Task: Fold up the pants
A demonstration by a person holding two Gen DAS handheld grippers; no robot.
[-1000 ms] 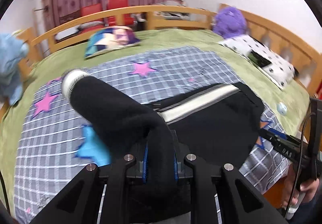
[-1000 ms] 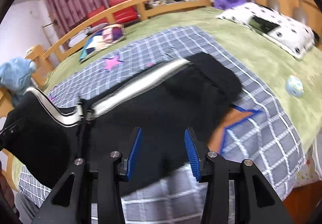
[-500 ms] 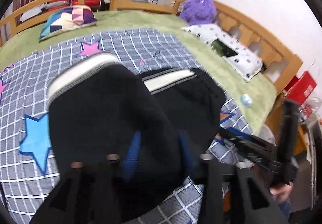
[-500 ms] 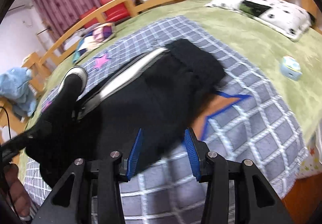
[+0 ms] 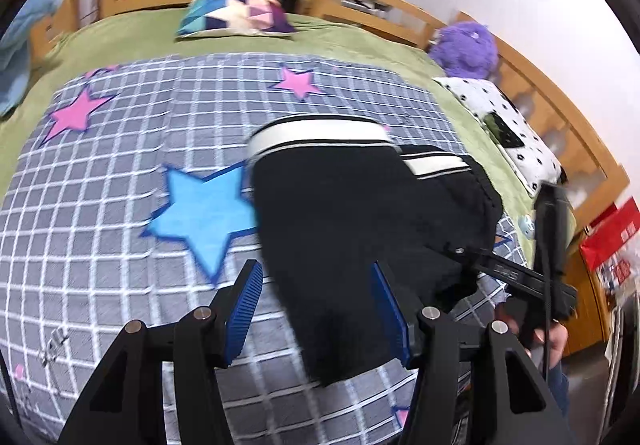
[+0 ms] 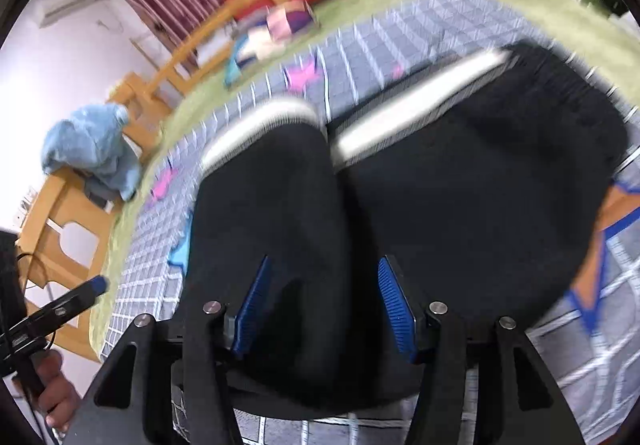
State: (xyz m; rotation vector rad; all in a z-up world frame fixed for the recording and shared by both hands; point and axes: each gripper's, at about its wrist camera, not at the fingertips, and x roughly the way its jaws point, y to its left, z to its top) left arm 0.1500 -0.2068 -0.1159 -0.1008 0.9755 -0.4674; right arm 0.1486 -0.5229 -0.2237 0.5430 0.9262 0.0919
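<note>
While the black pants with a white striped waistband [image 5: 352,205] lie folded over themselves on the grey checked blanket with coloured stars [image 5: 120,165], both tools hang above them. The left gripper [image 5: 318,309] is spread wide with nothing between its blue-ribbed fingers [image 5: 244,305], the black cloth lying below the gap. The right gripper [image 6: 326,305] is likewise released over the dark fabric. A green bed cover [image 5: 120,33] surrounds the blanket, with a patchwork cushion [image 5: 236,13] beyond.

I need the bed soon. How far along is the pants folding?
Well along. Done: the black pants lie doubled over on the checked blanket, white cuff on top. In hand: nothing; the left gripper and right gripper are open. Left: probably one more fold and smoothing.
</note>
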